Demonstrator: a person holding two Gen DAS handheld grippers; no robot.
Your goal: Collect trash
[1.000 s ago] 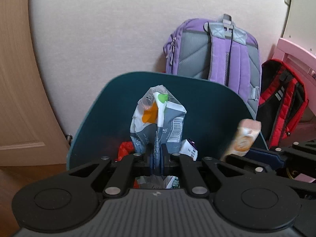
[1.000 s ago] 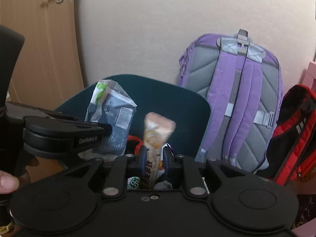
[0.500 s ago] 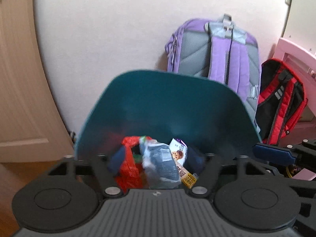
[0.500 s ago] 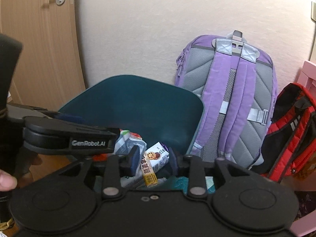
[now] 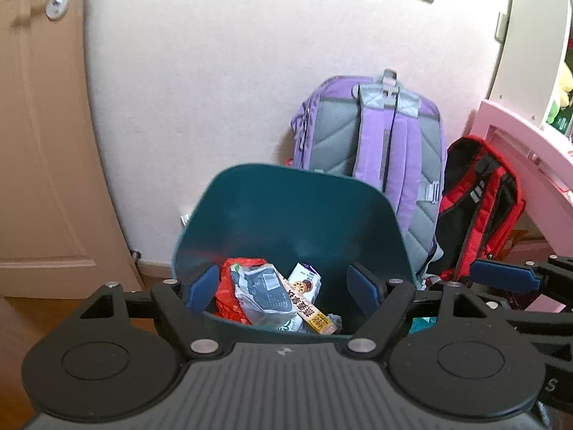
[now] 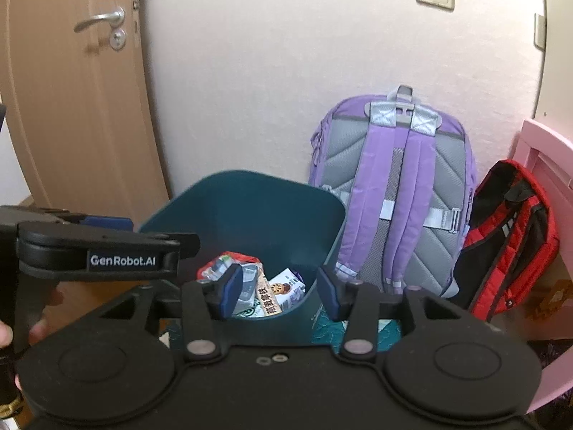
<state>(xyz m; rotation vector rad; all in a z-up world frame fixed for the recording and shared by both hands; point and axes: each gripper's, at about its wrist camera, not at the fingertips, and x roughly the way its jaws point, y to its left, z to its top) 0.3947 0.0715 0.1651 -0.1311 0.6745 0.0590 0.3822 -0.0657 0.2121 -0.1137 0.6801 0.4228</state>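
Left gripper (image 5: pixel 286 288) jaws opening wide with nothing between, right gripper (image 6: pixel 279 292) jaws opening, empty, wrappers (image 5: pixel 263 295) in green bin (image 5: pixel 286 215), purple backpack (image 5: pixel 372 136) at one o'clock

the left gripper (image 5: pixel 286 288) hangs above a dark teal bin (image 5: pixel 286 215), its blue pads (image 5: pixel 204 286) spreading apart with nothing between them. inside the bin lie a red wrapper (image 5: pixel 229 294), a grey pouch (image 5: pixel 261 295), a small carton with a cookie print (image 5: pixel 304 281) and a yellow-ended snack stick (image 5: pixel 311 313) across the near rim. one blue finger of the right gripper (image 5: pixel 501 277) shows at the right edge. behind the bin, a purple backpack (image 5: pixel 372 139) and a red backpack (image 5: pixel 480 208) lean at the wall, a wooden door (image 5: pixel 43 143) to the left.
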